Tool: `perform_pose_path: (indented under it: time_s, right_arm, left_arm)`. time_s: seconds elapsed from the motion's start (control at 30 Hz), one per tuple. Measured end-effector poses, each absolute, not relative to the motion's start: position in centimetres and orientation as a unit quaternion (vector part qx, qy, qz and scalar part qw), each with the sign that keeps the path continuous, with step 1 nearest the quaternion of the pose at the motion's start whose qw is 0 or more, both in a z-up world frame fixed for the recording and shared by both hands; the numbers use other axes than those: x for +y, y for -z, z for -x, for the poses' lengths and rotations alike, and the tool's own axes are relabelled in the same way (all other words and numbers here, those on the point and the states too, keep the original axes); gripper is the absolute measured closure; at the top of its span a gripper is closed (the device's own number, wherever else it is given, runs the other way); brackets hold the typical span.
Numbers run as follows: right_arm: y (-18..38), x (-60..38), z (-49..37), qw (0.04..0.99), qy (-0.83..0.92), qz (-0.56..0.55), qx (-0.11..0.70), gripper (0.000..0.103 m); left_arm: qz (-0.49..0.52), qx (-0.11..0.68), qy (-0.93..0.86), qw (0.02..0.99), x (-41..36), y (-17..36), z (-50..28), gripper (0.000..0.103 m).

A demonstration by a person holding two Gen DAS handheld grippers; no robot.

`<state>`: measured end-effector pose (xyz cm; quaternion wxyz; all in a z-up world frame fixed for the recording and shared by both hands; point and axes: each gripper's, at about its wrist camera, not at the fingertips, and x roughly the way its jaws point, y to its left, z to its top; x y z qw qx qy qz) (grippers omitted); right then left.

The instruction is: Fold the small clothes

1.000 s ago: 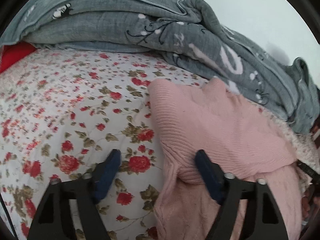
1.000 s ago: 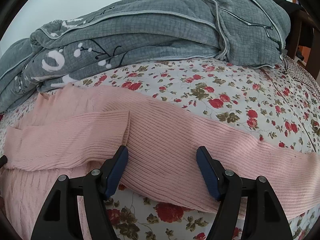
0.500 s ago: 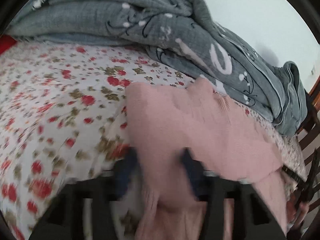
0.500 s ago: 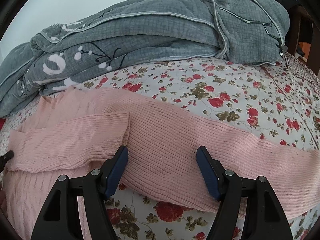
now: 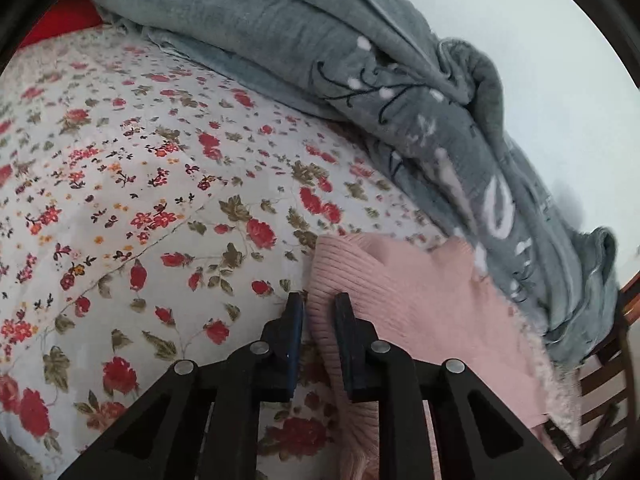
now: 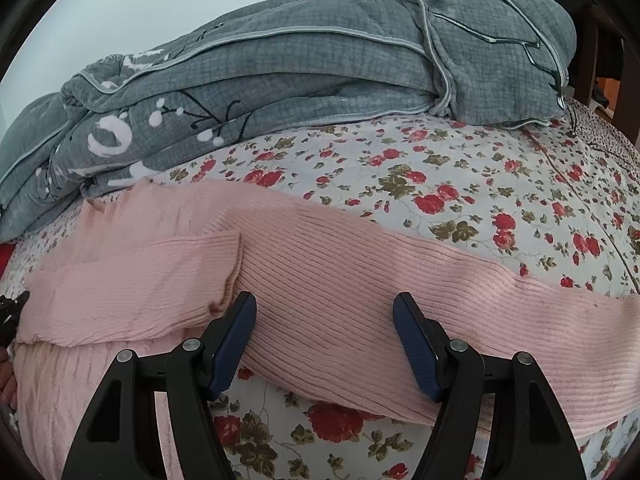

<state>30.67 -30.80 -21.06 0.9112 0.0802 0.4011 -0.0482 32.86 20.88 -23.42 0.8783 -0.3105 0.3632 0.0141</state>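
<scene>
Pink sweater (image 5: 420, 300) edge pinched (jaws just closing) in left claw (image 5: 319, 304).

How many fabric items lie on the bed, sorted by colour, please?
Pink: 1, the ribbed sweater
Grey: 1, the quilted blanket
Red: 1, a cloth item partly hidden at the bed's edge
Total: 3

The pink sweater (image 6: 340, 280) runs off the right wrist view at three o'clock and at eight o'clock, so its full outline cannot be told. In the left wrist view its lower part is hidden behind the left gripper (image 5: 319, 312), whose jaws have just been closing on a fold. The grey quilt (image 5: 400, 92) is cut off at twelve o'clock, and a dark object (image 6: 10, 314) at nine o'clock in the right wrist view is too cropped to identify.
</scene>
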Motion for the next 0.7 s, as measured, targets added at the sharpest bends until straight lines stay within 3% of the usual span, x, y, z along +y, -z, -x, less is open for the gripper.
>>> perform_pose_path:
  time_s: [0.07,0.1,0.2,0.27,0.3,0.33,0.43,0.53,0.7]
  right_arm:
    - [20.9,-31.1,-30.5,0.912,0.047,-0.090,0.398,0.033]
    - [20.9,-31.3,-30.4,0.913,0.049,-0.094,0.395,0.033]
    - [20.2,-32.1,-29.7,0.917,0.053,-0.115,0.378,0.033]
    - [19.6,-32.8,-29.1,0.919,0.052,-0.131,0.368,0.033]
    - [19.3,-33.3,-28.6,0.920,0.053,-0.137,0.363,0.033]
    - [19.0,-33.6,-28.3,0.921,0.056,-0.139,0.360,0.033]
    - [18.4,-34.8,-27.0,0.922,0.062,-0.133,0.358,0.033]
    - [17.9,-36.2,-25.7,0.922,0.078,-0.125,0.359,0.033]
    - [18.3,-39.0,-21.3,0.913,0.102,-0.140,0.369,0.033]
  left_arm:
    - [0.315,0.350,0.002,0.882,20.8,23.0,-32.4,0.084]
    - [0.310,0.352,0.011,0.883,20.5,23.0,-32.4,0.077]
    - [0.281,0.382,0.043,0.879,18.8,23.2,-33.3,0.033]
    - [0.234,0.386,0.018,0.892,17.4,22.7,-33.4,0.044]
    - [0.222,0.388,-0.003,0.895,17.2,22.7,-33.3,0.071]
    - [0.230,0.393,0.003,0.891,17.4,22.9,-33.2,0.081]
    - [0.262,0.389,0.003,0.883,18.7,23.1,-32.7,0.084]
    - [0.247,0.375,-0.039,0.893,18.8,22.4,-31.5,0.072]
    - [0.265,0.377,0.021,0.887,18.5,22.3,-30.6,0.070]
